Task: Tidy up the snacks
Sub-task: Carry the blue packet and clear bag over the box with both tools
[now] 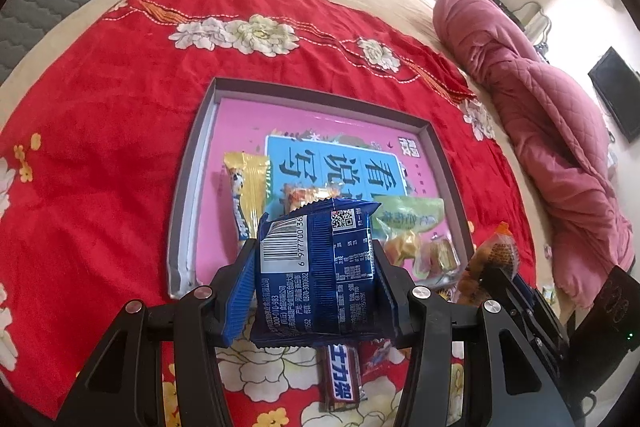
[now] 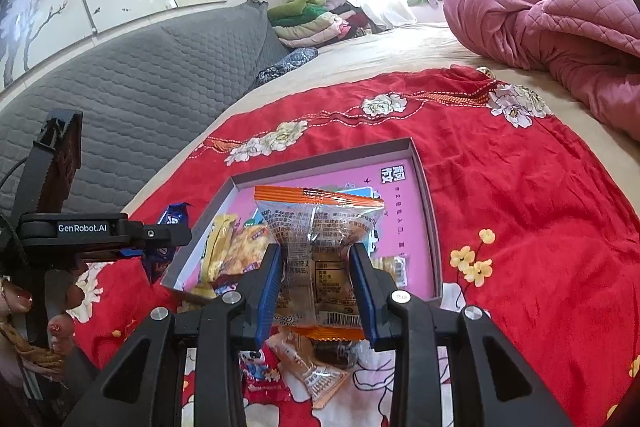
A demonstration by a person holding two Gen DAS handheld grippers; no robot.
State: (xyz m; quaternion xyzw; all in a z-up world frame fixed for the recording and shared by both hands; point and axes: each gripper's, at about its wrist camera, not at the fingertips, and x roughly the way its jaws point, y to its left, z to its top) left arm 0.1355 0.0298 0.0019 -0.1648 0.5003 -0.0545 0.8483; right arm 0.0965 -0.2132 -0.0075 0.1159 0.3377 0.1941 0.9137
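Clamping a blue pack (image 1: 316, 267), the left gripper (image 1: 316, 291) and the right gripper (image 2: 318, 291), closed on a clear pack (image 2: 320, 259), both face the box (image 1: 192, 187) just ahead.

Left gripper (image 1: 316, 291) pitched steeply down, pads clamped on a blue packet (image 1: 316, 267); right gripper (image 2: 320, 291) angled less steeply, clamped on an orange-edged clear packet (image 2: 320, 251).

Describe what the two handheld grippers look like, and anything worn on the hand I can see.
Both grippers are black plastic frames with silver bolts and ribbed blue pads on the fingers. The left gripper, seen side-on from the right wrist view, carries white "GenRobot.AI" lettering and a black cable. The hand under it has dark red nail polish and a braided tan wristband.
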